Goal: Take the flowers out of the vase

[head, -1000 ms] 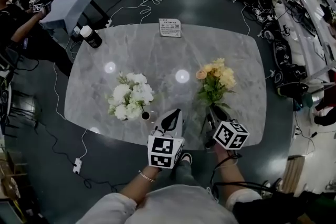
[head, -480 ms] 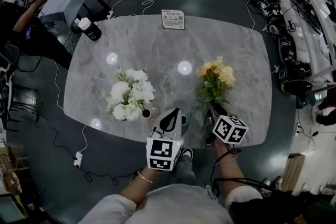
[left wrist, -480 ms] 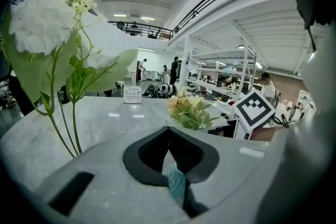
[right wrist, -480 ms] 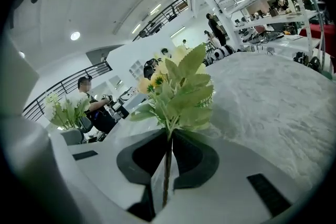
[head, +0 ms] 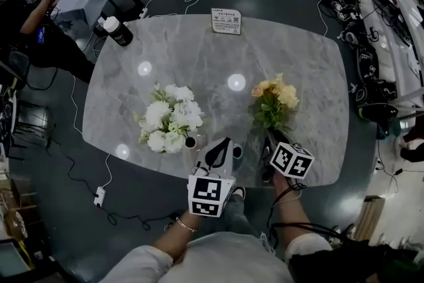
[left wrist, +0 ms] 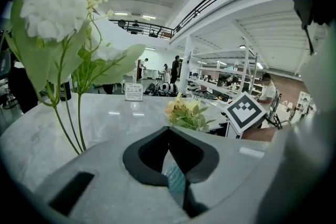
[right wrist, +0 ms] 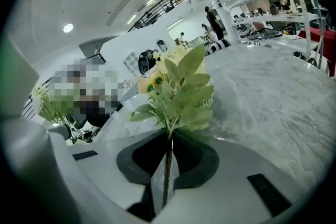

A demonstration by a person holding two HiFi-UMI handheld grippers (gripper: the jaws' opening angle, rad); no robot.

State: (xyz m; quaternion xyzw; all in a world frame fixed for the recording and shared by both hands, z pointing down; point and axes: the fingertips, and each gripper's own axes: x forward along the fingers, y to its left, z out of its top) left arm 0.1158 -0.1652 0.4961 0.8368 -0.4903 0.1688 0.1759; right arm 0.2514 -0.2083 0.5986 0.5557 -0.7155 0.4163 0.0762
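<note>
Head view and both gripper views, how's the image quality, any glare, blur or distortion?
Head view: dim and bowed by the wide lens, with bright round glare spots on the marble table. Left gripper view: black corners, and the near white flowers are washed out and soft. Right gripper view: the yellow flowers are sharp; a mosaic patch covers part of the background.

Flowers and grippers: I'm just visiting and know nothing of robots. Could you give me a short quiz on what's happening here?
1. True or false: the left gripper is wide open.
2. The right gripper grips the yellow flowers by: A) blossoms, B) stem, C) leaves.
3. Fill in: the other flowers are ___.
Key: 1 false; 2 B; 3 white.
</note>
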